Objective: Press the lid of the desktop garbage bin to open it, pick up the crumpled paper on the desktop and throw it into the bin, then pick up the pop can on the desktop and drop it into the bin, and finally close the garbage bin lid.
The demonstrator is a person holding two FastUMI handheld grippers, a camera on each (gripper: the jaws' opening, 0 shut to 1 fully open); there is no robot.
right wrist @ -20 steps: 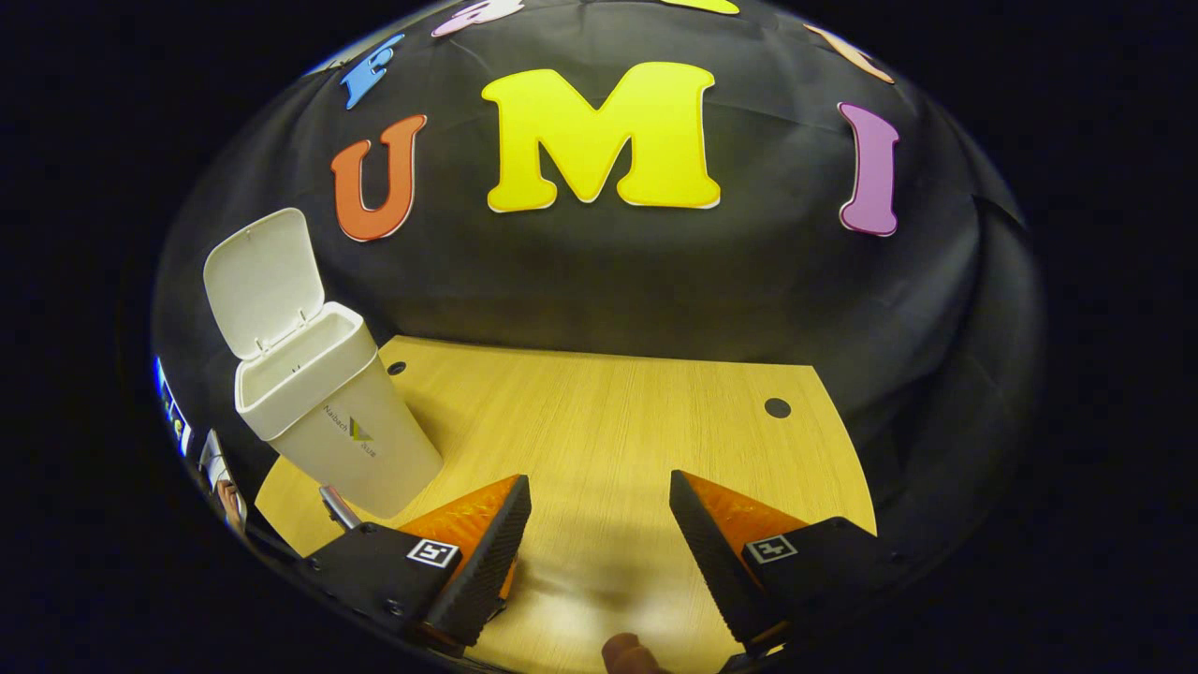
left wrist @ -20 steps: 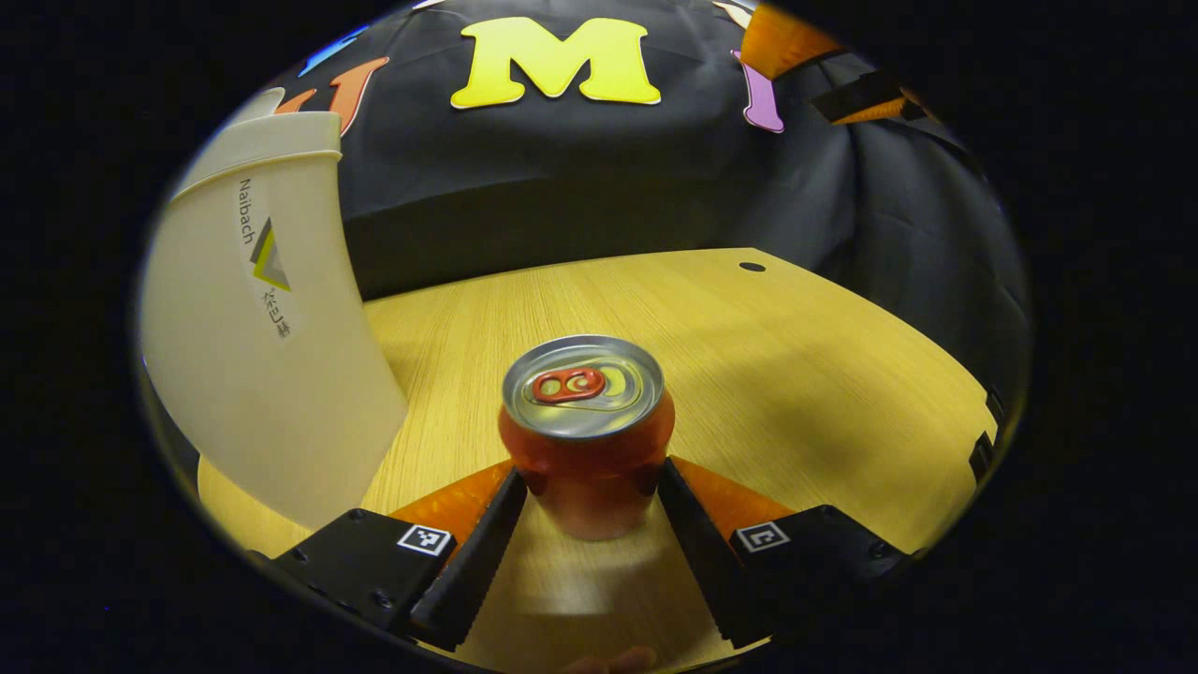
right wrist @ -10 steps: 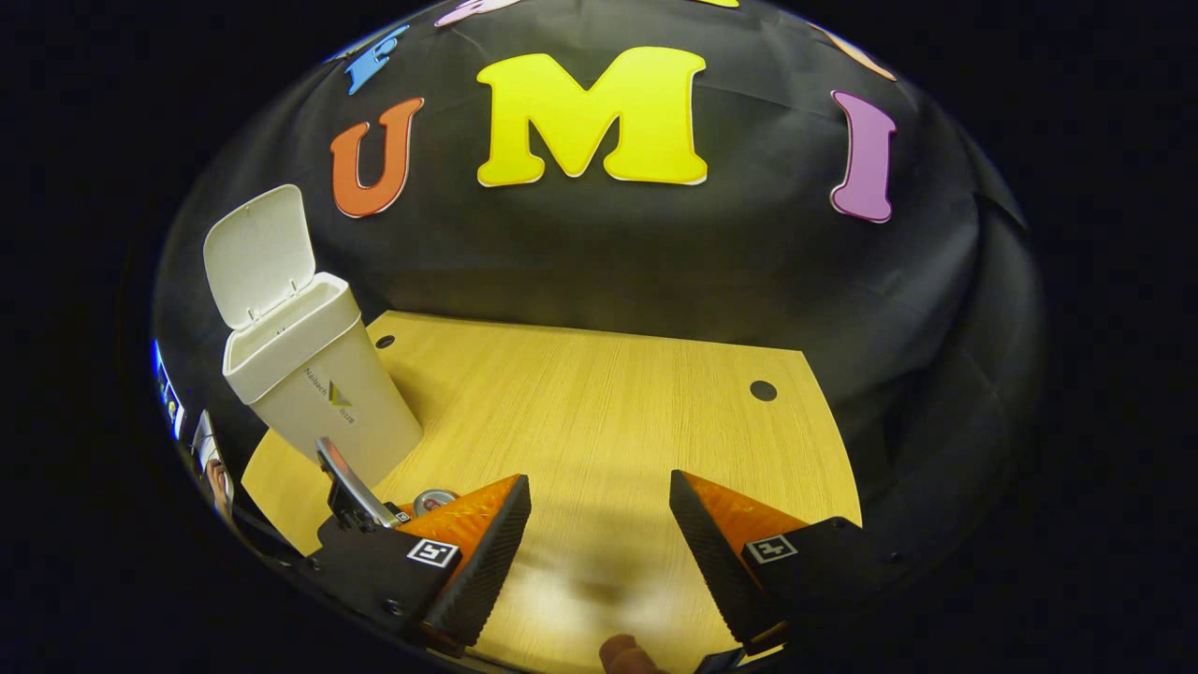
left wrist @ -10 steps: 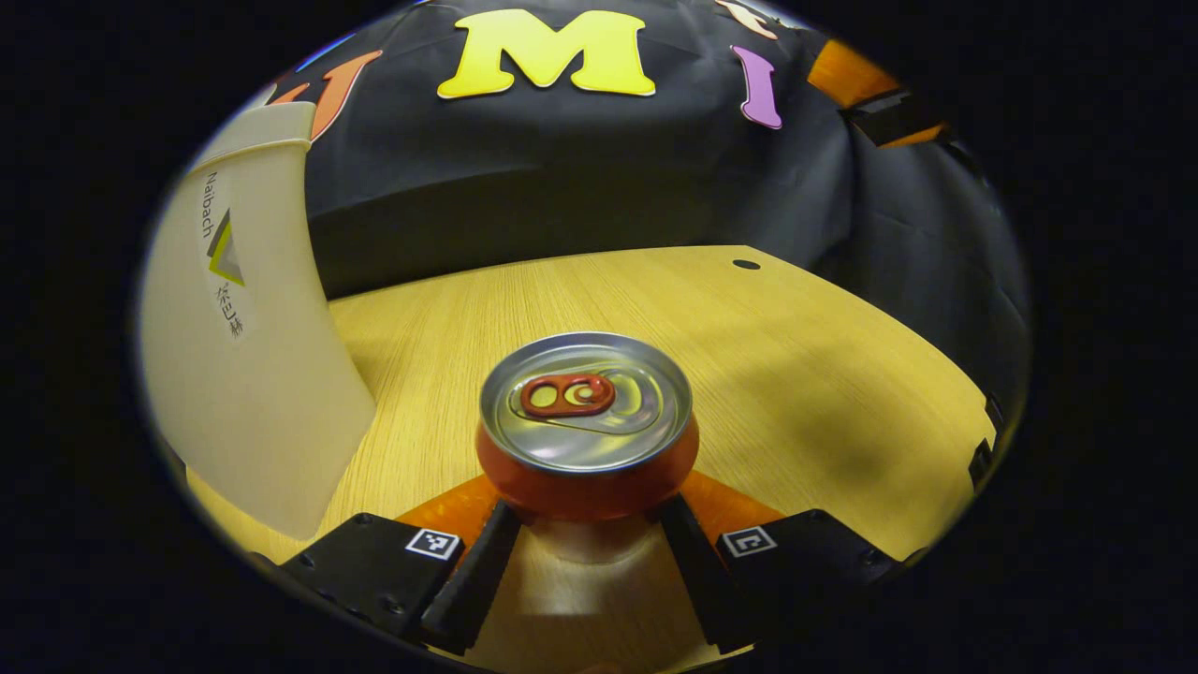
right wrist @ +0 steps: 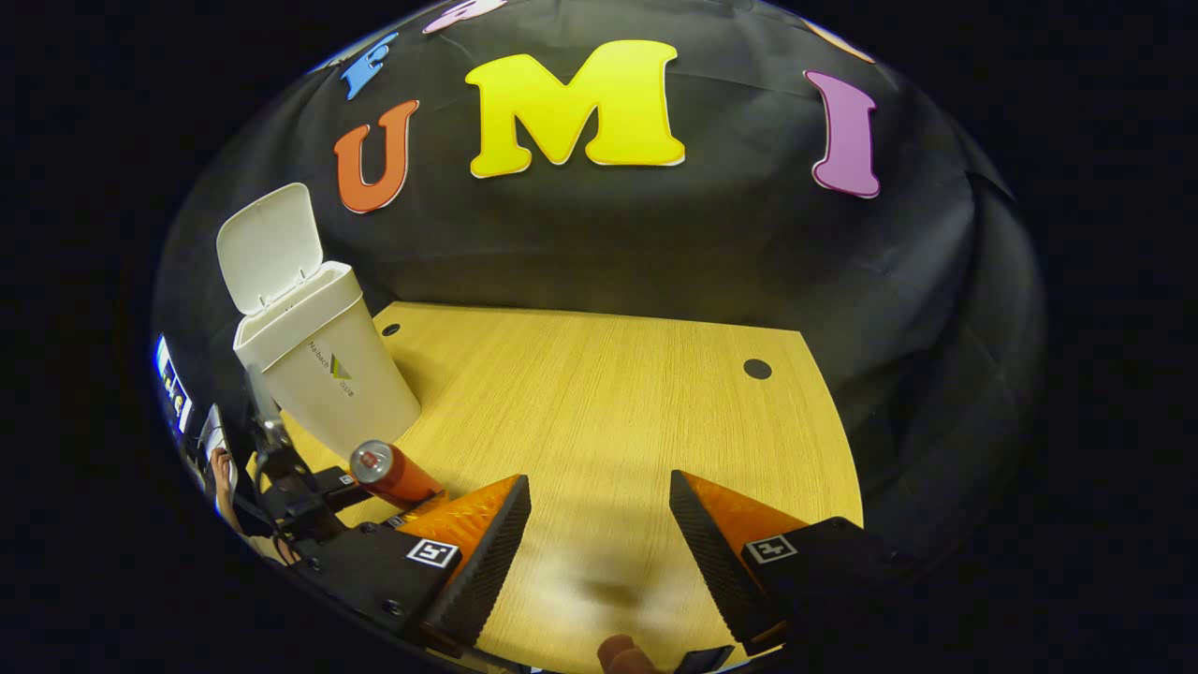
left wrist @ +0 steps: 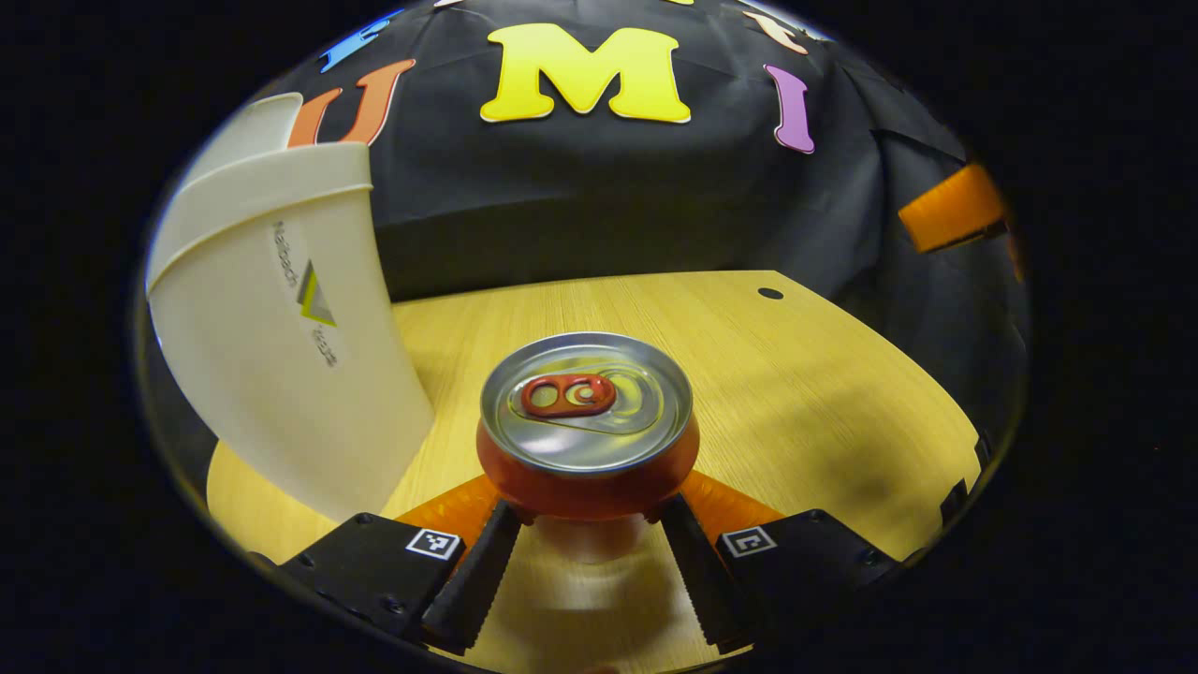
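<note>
A red pop can (left wrist: 587, 421) with a silver top sits between the fingers of my left gripper (left wrist: 587, 524), which is shut on its lower body and holds it just above the wooden table (left wrist: 796, 374). The white bin (left wrist: 281, 328) stands close on the can's left. In the right gripper view the bin (right wrist: 323, 370) stands at the table's back left with its lid (right wrist: 270, 245) swung up and open. The can (right wrist: 393, 473) hangs tilted in front of it. My right gripper (right wrist: 599, 543) is open and holds nothing, low over the table's near side.
One finger of the right gripper (left wrist: 950, 208) shows at the right of the left gripper view. The tabletop has small round holes (right wrist: 756, 369) near its back edge. A hand (right wrist: 223, 468) shows at the far left, behind the can.
My left gripper closed further onto the can and raised it off the table beside the bin. The right gripper has drifted slightly and stays open.
</note>
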